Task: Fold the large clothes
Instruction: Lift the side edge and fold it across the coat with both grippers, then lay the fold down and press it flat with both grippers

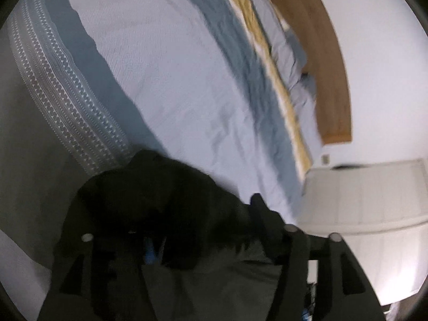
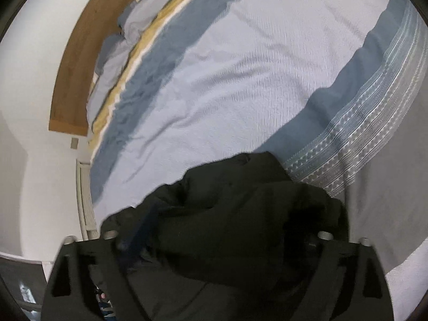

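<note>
The bed [image 2: 240, 67] carries a pale blue cover with darker blue bands; a wooden headboard [image 2: 77, 61] borders its far edge. A bunched black garment [image 2: 240, 214] is at the bed's near, patterned edge. The left tool [image 1: 187, 240] and right tool [image 2: 214, 254] each hold a fold of it.

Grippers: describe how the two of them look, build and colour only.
Both the left gripper and right gripper are matte black plastic, with broad angular fingers pierced by triangular cutouts and capped with small round silver pins. No cables, markings or sleeves show.
</note>
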The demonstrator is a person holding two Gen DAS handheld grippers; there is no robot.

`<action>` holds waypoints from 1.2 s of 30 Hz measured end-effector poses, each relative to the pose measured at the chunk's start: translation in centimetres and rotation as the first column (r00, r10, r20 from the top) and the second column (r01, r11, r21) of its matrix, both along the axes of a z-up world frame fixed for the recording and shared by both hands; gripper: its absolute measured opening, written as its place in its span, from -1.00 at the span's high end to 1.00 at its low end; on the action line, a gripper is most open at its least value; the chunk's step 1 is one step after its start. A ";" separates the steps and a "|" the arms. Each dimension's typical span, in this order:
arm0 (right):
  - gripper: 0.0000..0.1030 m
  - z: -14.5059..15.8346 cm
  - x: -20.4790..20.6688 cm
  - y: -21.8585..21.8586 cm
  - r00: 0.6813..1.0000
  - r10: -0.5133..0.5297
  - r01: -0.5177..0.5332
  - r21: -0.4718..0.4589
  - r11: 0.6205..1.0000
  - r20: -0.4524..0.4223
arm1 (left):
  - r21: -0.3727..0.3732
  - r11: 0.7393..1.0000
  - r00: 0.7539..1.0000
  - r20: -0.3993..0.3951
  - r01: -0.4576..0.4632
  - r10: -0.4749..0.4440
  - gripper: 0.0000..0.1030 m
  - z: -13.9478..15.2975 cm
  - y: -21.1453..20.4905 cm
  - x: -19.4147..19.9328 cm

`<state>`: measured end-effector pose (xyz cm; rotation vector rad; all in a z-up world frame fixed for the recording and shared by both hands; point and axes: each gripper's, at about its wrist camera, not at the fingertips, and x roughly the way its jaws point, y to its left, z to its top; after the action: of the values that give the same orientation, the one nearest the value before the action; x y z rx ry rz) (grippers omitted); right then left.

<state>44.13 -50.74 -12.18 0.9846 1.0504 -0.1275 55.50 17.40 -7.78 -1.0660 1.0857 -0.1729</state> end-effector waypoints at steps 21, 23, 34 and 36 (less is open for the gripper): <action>-0.94 10.2 -5.8 8.9 0.913 0.356 -0.298 -0.271 0.915 0.199 | 0.436 0.886 0.960 0.140 0.159 -0.241 -0.30 8.8 -6.0 -9.6; -0.94 10.1 -6.5 11.2 0.893 0.402 -0.332 -0.307 0.892 0.201 | 0.476 0.860 0.949 0.141 0.186 -0.283 -0.30 8.0 -8.0 -11.3; -0.94 5.6 -7.9 21.4 0.807 0.575 -0.442 -0.507 0.740 0.135 | 0.621 0.731 0.889 0.118 0.281 -0.442 -0.30 3.3 -17.5 -13.7; -0.94 4.0 -6.9 21.9 0.808 0.580 -0.452 -0.521 0.724 0.105 | 0.651 0.701 0.880 0.104 0.293 -0.464 -0.30 2.4 -18.8 -12.3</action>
<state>37.23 -28.86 -8.19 0.2180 0.9495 0.2070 43.19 -1.41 -5.38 -0.1946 1.0051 -0.2590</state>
